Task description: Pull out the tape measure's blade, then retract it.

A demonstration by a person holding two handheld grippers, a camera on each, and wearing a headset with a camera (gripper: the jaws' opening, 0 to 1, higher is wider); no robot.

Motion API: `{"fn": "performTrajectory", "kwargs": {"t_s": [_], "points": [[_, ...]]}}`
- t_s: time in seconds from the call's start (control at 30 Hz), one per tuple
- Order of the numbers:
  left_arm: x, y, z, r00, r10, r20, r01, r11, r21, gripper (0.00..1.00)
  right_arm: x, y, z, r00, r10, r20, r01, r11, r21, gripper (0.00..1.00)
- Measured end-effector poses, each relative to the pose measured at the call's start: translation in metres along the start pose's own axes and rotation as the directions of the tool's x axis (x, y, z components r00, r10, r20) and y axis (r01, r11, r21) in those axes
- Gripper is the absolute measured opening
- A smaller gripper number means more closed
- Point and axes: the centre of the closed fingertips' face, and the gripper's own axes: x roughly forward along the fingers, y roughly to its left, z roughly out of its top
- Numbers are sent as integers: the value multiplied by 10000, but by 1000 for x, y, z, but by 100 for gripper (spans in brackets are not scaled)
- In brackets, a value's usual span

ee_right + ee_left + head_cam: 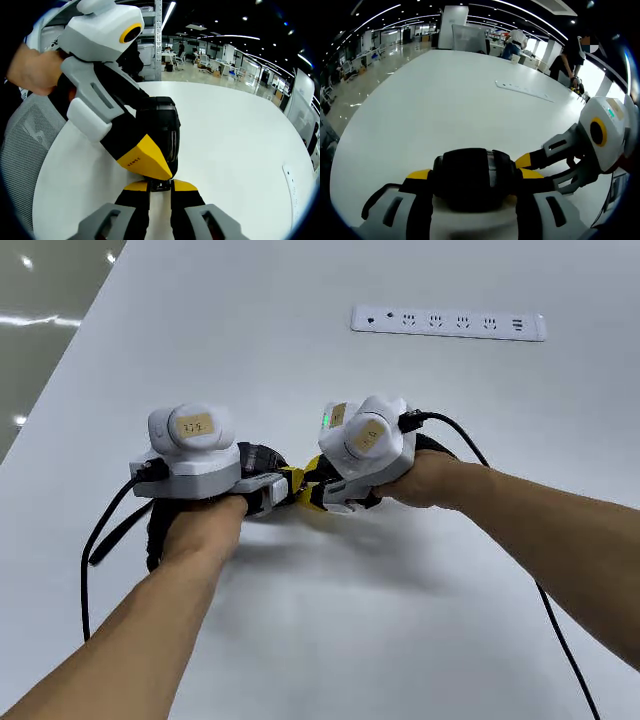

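Right, the tape measure (161, 125), black and boxy, is sitting between your hands just over the white table (400, 620). Your left gripper (474, 176) is clamping its case between yellow-tipped jaws. Your right gripper (160, 189) is meeting it head-on, jaws nearly together and pinching the blade tip (160, 185) right at the case's mouth. The two grippers are crowding each other there. Black cables (84, 590) are trailing off both. Well beyond, a long, flat white power strip (448, 323) is lying on the smooth tabletop, and a grey mesh chair (27, 145) is standing by the table's edge.
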Motion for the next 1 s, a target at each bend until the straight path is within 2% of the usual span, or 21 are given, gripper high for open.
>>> {"fn": "performTrajectory", "kwargs": {"t_s": [0.3, 0.47, 0.6, 0.73, 0.83, 1.0], "points": [[0, 1, 1, 10000, -63, -43, 63, 9999, -107, 64, 2, -1, 1, 9999, -70, -110, 68, 9998, -198, 12], [-1, 1, 1, 9999, -137, 2, 137, 9998, -139, 64, 1, 2, 1, 9999, 24, -158, -28, 9997, -225, 16], [-4, 0, 2, 9998, -203, 67, 204, 9996, -196, 64, -2, 4, 2, 9997, -109, -216, 101, 9993, -350, 16], [-6, 1, 3, 9997, -229, 123, 230, 9997, -80, 64, -5, 4, 2, 9994, -223, -270, 210, 9986, -476, 19], [-8, -1, 5, 9986, -437, 303, 432, 9989, 164, 66, -9, 3, 0, 9991, -315, -283, 301, 9984, -482, 21], [-12, 0, 3, 9985, -438, 322, 426, 9984, 377, 69, -17, 6, -1, 9990, -421, -172, 416, 9987, -297, 27]]}}
